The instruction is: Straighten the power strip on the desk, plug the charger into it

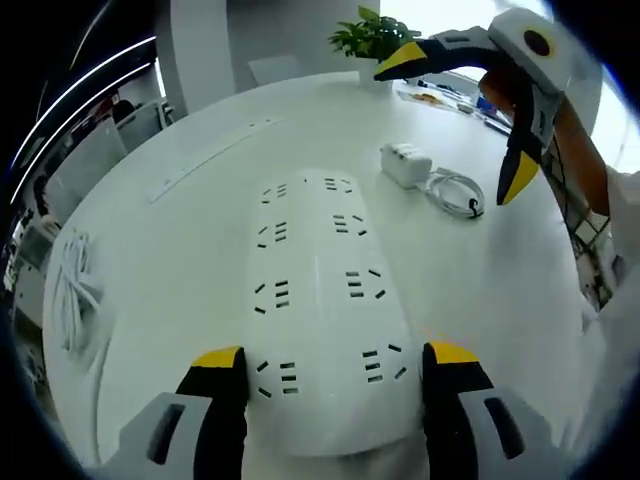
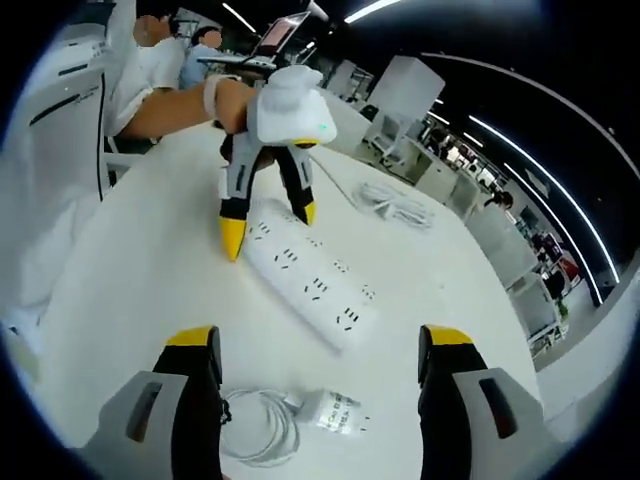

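A long white power strip (image 1: 320,300) lies on the white desk (image 1: 500,290), its near end between the jaws of my left gripper (image 1: 335,358), which stands open and straddles it. In the right gripper view the same strip (image 2: 310,280) runs slantwise, with the left gripper (image 2: 268,225) over its far end. A white charger (image 1: 405,162) with a coiled cable (image 1: 455,190) rests beyond the strip to the right. My right gripper (image 1: 460,120) hovers open above it. Seen from that gripper (image 2: 318,345), the charger (image 2: 335,412) and its coil (image 2: 260,425) lie low between the open jaws, untouched.
A potted plant (image 1: 370,35) and small items (image 1: 440,95) stand at the desk's far edge. A loose white cable bundle (image 1: 75,290) lies at the left edge, and another cable (image 2: 395,205) lies beyond the strip. A person's arm (image 2: 170,105) holds the left gripper.
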